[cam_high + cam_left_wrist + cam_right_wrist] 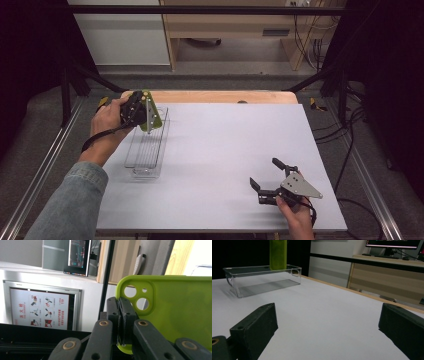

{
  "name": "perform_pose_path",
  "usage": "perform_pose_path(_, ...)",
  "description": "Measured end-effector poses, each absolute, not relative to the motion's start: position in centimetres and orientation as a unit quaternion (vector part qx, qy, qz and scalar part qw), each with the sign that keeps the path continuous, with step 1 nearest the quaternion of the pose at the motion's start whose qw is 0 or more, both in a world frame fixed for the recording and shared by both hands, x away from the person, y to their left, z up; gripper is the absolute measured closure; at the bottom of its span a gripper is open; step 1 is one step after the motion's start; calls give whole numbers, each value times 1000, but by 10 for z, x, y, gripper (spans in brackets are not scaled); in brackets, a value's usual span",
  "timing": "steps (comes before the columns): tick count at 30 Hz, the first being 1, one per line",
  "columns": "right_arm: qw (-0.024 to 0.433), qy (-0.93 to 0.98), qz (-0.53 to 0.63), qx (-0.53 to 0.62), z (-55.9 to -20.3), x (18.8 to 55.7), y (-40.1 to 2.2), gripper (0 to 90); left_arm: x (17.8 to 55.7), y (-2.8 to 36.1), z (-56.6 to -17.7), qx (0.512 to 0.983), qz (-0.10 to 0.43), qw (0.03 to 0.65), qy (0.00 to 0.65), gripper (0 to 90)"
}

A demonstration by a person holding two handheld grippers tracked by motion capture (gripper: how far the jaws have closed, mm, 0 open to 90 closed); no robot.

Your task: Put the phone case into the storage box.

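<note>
Green and rubbery, the phone case (175, 312) is pinched at one edge by the left gripper (119, 322), whose jaws are pressed tight together on it. That gripper holds the case upright over the clear plastic bin (147, 145), which sits near the tabletop's left edge, towards the far corner. The right gripper (265, 182) rests near the near right corner of the white tabletop (225, 150), its jaws spread wide with nothing between them.

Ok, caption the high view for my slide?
Left gripper holds green phone case over clear bin; right gripper open.
</note>
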State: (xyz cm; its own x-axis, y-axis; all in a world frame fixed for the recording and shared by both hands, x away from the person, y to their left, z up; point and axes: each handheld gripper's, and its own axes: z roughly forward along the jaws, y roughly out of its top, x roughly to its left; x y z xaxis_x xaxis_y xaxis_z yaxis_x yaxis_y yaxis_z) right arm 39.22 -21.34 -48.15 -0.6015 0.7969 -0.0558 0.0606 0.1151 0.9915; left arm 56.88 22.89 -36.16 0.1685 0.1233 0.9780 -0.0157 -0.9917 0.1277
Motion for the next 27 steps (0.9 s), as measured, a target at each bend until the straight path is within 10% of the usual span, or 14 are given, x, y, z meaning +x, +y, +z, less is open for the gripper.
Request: perform_pose_path(27,314,678,584,318,-481,392,-214,23,582,226,-378,763,645,35,22,878)
